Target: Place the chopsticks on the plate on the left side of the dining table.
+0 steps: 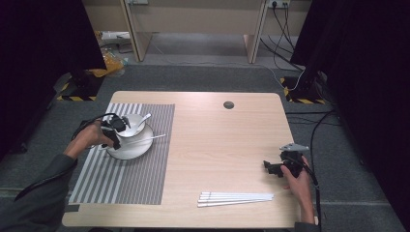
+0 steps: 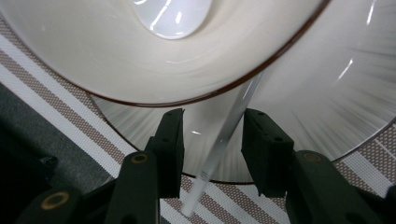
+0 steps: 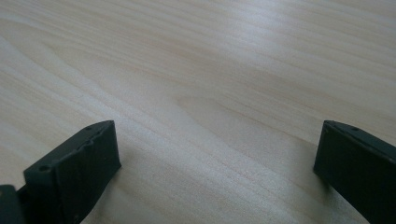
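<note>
A white bowl with a spoon in it stands on a white plate on the striped placemat. A thin white stick lies across the plate and sticks out to the right. My left gripper is at the plate's left edge. In the left gripper view the stick runs between the jaws of that gripper, with a gap on each side, and passes under the bowl rim. My right gripper hovers at the table's right side, open over bare wood.
Several white sticks lie side by side near the table's front edge, left of my right hand. A small round grommet sits near the far edge. Dark curtains and cables surround the table.
</note>
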{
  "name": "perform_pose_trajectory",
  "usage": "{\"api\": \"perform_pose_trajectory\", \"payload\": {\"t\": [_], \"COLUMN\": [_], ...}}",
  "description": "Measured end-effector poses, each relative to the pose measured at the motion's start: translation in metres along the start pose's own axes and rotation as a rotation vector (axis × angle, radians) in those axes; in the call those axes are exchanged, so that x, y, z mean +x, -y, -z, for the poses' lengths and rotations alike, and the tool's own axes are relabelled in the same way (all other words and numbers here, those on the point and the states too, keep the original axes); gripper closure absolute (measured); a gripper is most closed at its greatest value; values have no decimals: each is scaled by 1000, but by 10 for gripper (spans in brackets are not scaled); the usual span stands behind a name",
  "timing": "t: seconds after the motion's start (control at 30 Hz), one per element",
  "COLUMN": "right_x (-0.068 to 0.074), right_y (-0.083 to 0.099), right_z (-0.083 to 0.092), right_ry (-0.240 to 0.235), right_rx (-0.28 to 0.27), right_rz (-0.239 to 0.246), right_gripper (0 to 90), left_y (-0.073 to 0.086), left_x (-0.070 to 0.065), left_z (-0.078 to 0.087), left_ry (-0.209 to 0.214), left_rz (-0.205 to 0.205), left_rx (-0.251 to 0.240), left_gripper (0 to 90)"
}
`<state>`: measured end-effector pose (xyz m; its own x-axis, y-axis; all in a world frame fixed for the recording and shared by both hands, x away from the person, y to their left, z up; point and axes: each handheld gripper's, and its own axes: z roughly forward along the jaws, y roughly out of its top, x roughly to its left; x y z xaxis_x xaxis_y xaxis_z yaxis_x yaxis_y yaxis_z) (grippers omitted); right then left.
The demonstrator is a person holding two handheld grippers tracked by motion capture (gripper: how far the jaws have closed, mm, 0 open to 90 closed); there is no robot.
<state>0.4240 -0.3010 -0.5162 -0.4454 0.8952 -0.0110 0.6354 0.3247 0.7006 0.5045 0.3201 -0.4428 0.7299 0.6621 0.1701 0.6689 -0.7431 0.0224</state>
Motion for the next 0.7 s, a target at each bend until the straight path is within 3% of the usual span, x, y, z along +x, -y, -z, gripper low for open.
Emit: {"api": "perform_pose_trajectory", "payload": {"t": [0.3,0.7], "right_x": [0,0], "right_y": [0,0], "right_z": [0,0], "right_ry": [0,0], "right_rx": [0,0], "right_rz": [1,0], "right_gripper": [2,2], "left_y": [-1,0], "left_x": [2,1], "left_z": [-1,12], "left_ry": [-34,-14], "left_rz": [26,24], "left_rx": [16,-12], "left_gripper": [568,551]}}
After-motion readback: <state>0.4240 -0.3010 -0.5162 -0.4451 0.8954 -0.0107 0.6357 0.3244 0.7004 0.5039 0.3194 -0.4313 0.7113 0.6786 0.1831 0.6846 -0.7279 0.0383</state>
